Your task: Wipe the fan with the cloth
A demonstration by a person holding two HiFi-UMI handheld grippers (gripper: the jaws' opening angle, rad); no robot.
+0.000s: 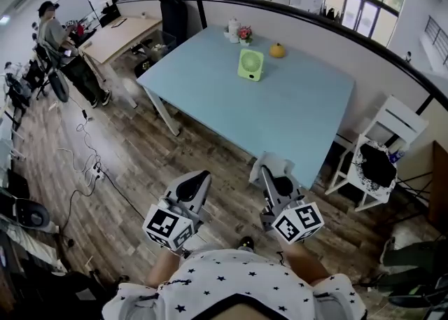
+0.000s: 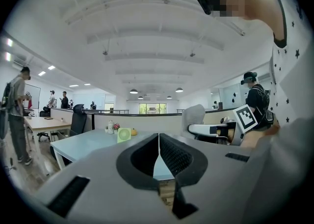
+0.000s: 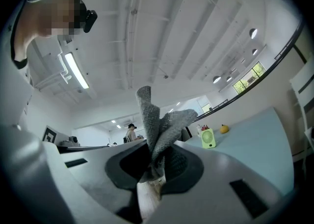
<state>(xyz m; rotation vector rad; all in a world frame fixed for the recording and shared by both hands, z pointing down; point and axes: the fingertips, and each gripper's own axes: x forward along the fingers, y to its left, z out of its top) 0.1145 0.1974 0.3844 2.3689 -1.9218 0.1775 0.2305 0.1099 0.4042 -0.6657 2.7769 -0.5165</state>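
Right gripper [image 3: 156, 161] clenched on grey cloth [image 3: 159, 125] (bunched upward); left gripper [image 2: 158, 142] clenched, empty. Green fan [image 1: 250, 64] far on table [image 1: 294, 115].

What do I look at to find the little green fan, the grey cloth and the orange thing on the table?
fan [image 1: 250, 64], head view, middle of its round grille.
cloth [image 3: 154, 130], right gripper view, its raised grey fold.
orange thing [image 1: 277, 50], head view, its middle.

An open-plan office: desks [image 1: 122, 35], swivel chair [image 1: 171, 7], low partitions [image 1: 315, 31], ceiling lights.
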